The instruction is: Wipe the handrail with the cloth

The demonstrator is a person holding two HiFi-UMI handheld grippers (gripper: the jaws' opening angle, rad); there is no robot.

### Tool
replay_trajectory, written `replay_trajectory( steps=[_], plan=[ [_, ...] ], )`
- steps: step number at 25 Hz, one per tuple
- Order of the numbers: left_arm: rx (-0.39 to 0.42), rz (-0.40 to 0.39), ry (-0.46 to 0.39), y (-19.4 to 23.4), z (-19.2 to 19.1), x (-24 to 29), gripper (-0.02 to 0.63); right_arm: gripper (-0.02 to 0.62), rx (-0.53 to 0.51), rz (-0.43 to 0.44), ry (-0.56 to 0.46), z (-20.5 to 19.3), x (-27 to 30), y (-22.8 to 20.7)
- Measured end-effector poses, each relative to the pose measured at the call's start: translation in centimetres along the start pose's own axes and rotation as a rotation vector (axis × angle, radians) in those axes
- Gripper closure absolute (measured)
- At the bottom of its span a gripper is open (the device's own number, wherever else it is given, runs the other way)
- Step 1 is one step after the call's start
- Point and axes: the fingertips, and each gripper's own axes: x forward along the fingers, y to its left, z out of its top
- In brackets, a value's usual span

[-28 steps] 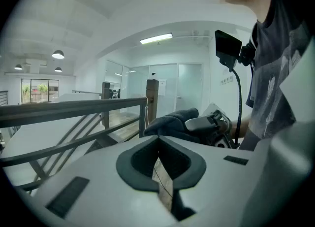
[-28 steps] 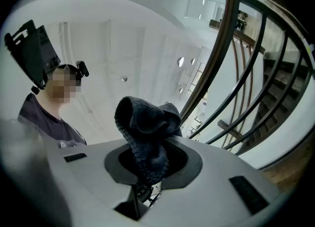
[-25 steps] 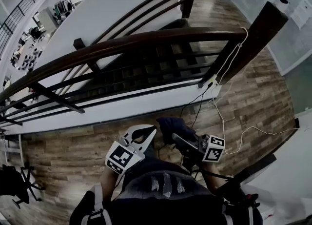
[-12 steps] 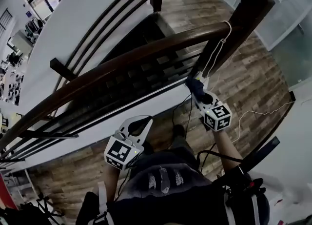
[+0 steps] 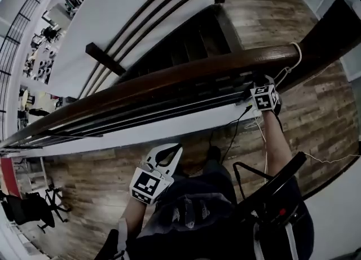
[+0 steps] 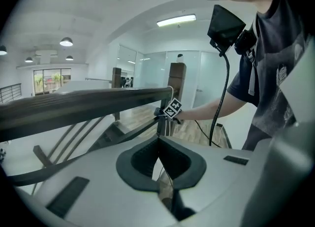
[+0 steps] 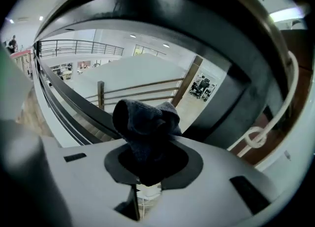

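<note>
Right gripper (image 5: pixel 263 87) is raised to the handrail (image 5: pixel 169 81), at the handrail's end beside the dark post (image 5: pixel 333 33); its jaws pinch a bunched dark cloth (image 7: pixel 146 125), whose wad sticks out past the jaw tips; that leaves soft fabric, not plastic, to meet the wood.

In the right gripper view the handrail arcs close overhead, with the cloth just under it; whether fabric actually touches the handrail can't be told from here, likely just short or grazing.

A white cord (image 7: pixel 256 135) is looped at the handrail's post end, near the cloth; judged a snag risk if the wipe runs that way.

Left gripper (image 6: pixel 158 164) is held low, well below the handrail and close to the person's body; jaws pressed together on nothing; parked out of the way, since one gripper is enough for wiping.

Judged stage: start of the wipe at the handrail's post end; the long curve away from the post looks unwiped; the next move calls for pressing the cloth up and sliding it along.
</note>
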Motion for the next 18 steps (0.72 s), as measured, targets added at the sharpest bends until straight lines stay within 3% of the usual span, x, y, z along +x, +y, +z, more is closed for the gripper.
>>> replay_trajectory(
  steps=[4, 6, 13, 18],
  plan=[
    [-0.05, 0.077, 0.031, 1.0, 1.4, 5.1, 0.598, 0.538, 0.05, 0.054, -0.017, -2.0, 3.9, -2.3],
    [-0.059, 0.119, 0.036, 1.9, 0.8, 5.1, 0.598, 0.538, 0.11, 0.109, -0.042, -2.0, 4.9, -0.5],
    [-0.083, 0.269, -0.022, 6.8, -3.6, -5.2, 0.598, 0.538, 0.058, 0.245, -0.066, 3.6, 3.1, 12.8],
    [-0.156, 0.355, -0.107, 11.4, -6.4, -17.2, 0.598, 0.538, -0.062, 0.245, -0.023, 9.5, 0.8, 21.1]
  ],
)
